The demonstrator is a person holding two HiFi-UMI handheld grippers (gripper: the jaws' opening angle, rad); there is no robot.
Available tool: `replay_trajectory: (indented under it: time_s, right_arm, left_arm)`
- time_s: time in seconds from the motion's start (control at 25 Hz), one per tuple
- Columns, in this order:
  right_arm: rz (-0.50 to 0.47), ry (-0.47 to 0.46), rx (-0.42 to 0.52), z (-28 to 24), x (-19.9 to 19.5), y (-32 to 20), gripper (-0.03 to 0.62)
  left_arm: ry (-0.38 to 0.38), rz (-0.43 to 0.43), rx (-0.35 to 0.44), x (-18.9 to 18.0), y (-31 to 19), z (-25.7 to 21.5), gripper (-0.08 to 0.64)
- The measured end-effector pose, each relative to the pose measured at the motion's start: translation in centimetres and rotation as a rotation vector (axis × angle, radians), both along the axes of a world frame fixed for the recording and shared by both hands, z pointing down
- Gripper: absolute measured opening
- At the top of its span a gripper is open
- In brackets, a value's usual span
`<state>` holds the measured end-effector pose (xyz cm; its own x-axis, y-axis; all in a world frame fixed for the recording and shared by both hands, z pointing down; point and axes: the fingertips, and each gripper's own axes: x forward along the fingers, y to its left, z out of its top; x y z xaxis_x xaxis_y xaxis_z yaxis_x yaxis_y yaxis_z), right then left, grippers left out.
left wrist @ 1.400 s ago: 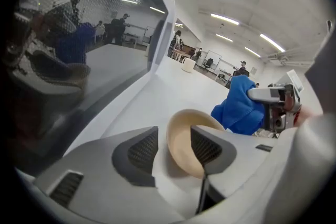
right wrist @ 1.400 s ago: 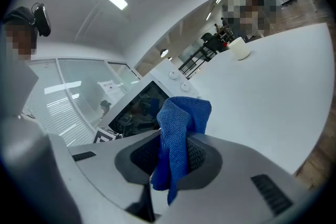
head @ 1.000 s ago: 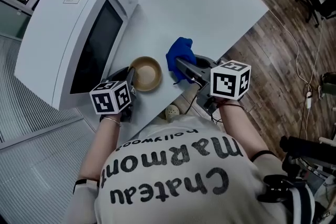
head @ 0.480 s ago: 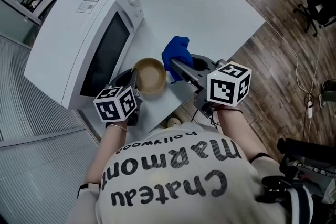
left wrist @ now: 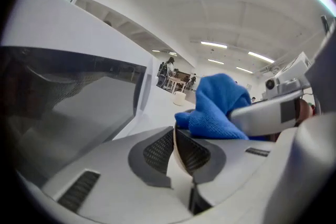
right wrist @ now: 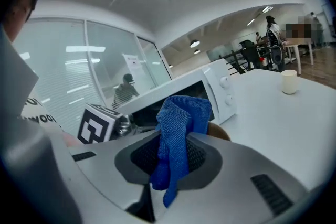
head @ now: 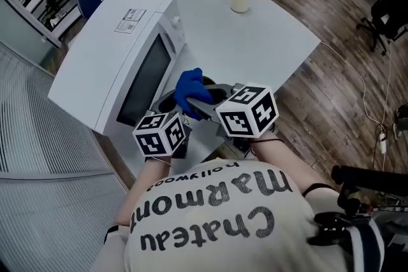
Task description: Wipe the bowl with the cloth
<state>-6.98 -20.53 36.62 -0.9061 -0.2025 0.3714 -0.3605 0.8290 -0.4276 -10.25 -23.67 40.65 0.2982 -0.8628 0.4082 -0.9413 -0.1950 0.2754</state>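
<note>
My left gripper (left wrist: 174, 136) is shut on the thin rim of the tan bowl (left wrist: 177, 150); its jaws have just been closing with that rim between them. In the head view the left gripper (head: 168, 106) is raised off the table beside the microwave, and the cloth and both grippers hide the bowl. My right gripper (right wrist: 172, 157) is shut on the blue cloth (right wrist: 178, 123), which bunches above the pads and hangs below them. The cloth (head: 191, 89) sits right against the bowl (right wrist: 220, 131), just ahead of the right gripper (head: 193, 102). The cloth (left wrist: 218, 107) fills the left gripper view's middle.
A white microwave (head: 115, 54) with a dark door stands close on the left. A cream cup (head: 240, 0) stands at the far end of the white table (head: 268, 41). The table's edge and a wooden floor lie to the right, with a chair (head: 389, 6) beyond.
The bowl has left the table, lifted by the left gripper. The right gripper has risen and swung left, bringing the cloth from beside the bowl to over it.
</note>
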Motion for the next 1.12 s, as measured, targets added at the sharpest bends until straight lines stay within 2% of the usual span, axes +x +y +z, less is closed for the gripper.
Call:
replay_trajectory:
  time_s: [0.12, 0.24, 0.44, 0.56, 0.68, 0.88, 1.12]
  right_arm:
    - [0.024, 0.153, -0.006, 3.0, 0.6, 0.0, 0.063]
    - [0.035, 0.277, 0.007, 5.2, 1.1, 0.3, 0.063]
    - [0.074, 0.352, 0.022, 6.9, 2.5, 0.2, 0.063]
    - [0.126, 0.323, 0.012, 7.3, 2.7, -0.1, 0.063]
    - [0.215, 0.249, -0.019, 7.4, 3.1, -0.6, 0.063]
    - [0.387, 0.074, -0.166, 7.3, 4.2, -1.5, 0.063]
    - [0.538, -0.057, -0.345, 8.1, 5.5, -1.7, 0.063]
  left_arm:
    - [0.008, 0.000, -0.001, -0.1, 0.7, 0.0, 0.012]
    - [-0.034, 0.041, -0.018, 0.7, 1.4, 0.3, 0.020]
    - [-0.136, 0.129, -0.005, 2.9, 1.9, 0.2, 0.025]
    - [-0.183, 0.151, 0.003, 3.5, 2.0, 0.1, 0.026]
    - [-0.227, 0.146, 0.026, 3.9, 2.1, -0.1, 0.028]
    - [-0.255, 0.122, 0.066, 4.4, 2.4, -0.7, 0.034]
    - [-0.242, 0.080, 0.080, 4.3, 2.5, -0.9, 0.038]
